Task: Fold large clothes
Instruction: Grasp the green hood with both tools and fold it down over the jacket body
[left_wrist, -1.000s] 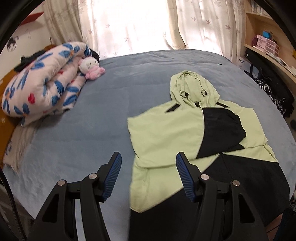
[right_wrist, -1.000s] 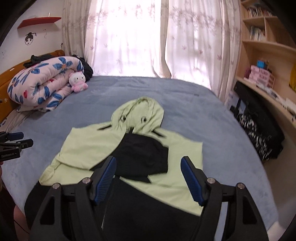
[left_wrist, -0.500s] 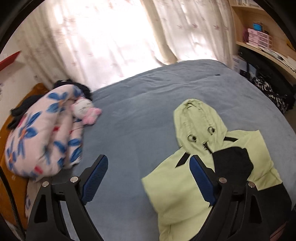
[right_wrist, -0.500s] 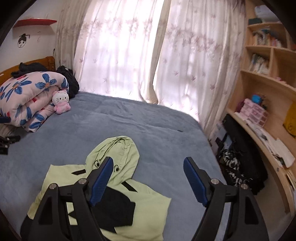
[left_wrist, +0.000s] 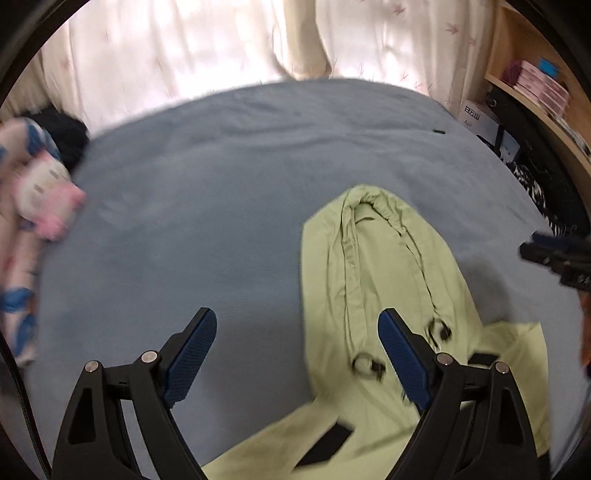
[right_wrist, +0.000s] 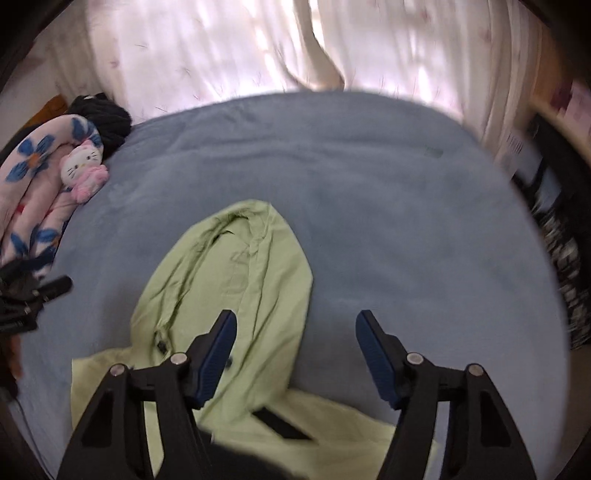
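Both hand-held grippers, left (left_wrist: 297, 352) and right (right_wrist: 295, 356), gape wide and empty at six o'clock of the hoodie (left_wrist: 388, 295), whose hood (right_wrist: 240, 273) lies unfolded on the bed (right_wrist: 369, 206).

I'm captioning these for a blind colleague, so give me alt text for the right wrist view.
The open right gripper hovers over the hood of a light green hoodie lying flat on a blue-grey bed. A floral quilt and pink plush toy sit at far left, with bright curtains behind.
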